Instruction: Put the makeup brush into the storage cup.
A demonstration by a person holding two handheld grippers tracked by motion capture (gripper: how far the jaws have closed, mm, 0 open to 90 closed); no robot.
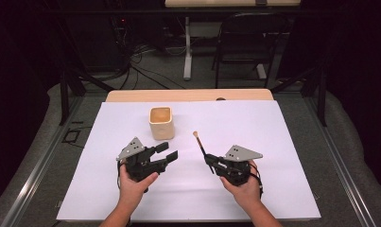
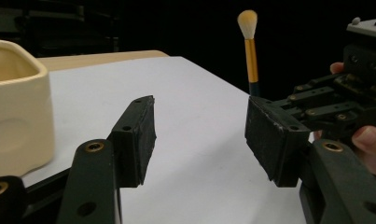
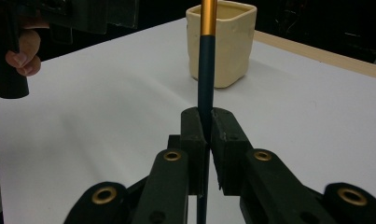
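A makeup brush point(image 1: 199, 143) with a dark handle, gold ferrule and pale bristles stands up from my right gripper point(image 1: 210, 160), which is shut on its handle. In the right gripper view both pads point(image 3: 223, 135) of that gripper point(image 3: 205, 127) pinch the brush handle point(image 3: 205, 79). A cream square cup point(image 1: 160, 122) stands on the white sheet behind my left gripper point(image 1: 167, 151). My left gripper point(image 2: 199, 135) is open with nothing between its pads; the cup point(image 2: 15, 112) is at its left, while the brush point(image 2: 249, 46) and the right gripper point(image 2: 335, 100) are ahead at its right.
A white sheet point(image 1: 254, 123) covers the wooden table point(image 1: 188, 95). A black folding chair point(image 1: 247, 42) and a desk leg stand beyond the far edge. The cup point(image 3: 223, 42) is straight ahead of the right gripper, and the left hand point(image 3: 22, 51) is at the upper left.
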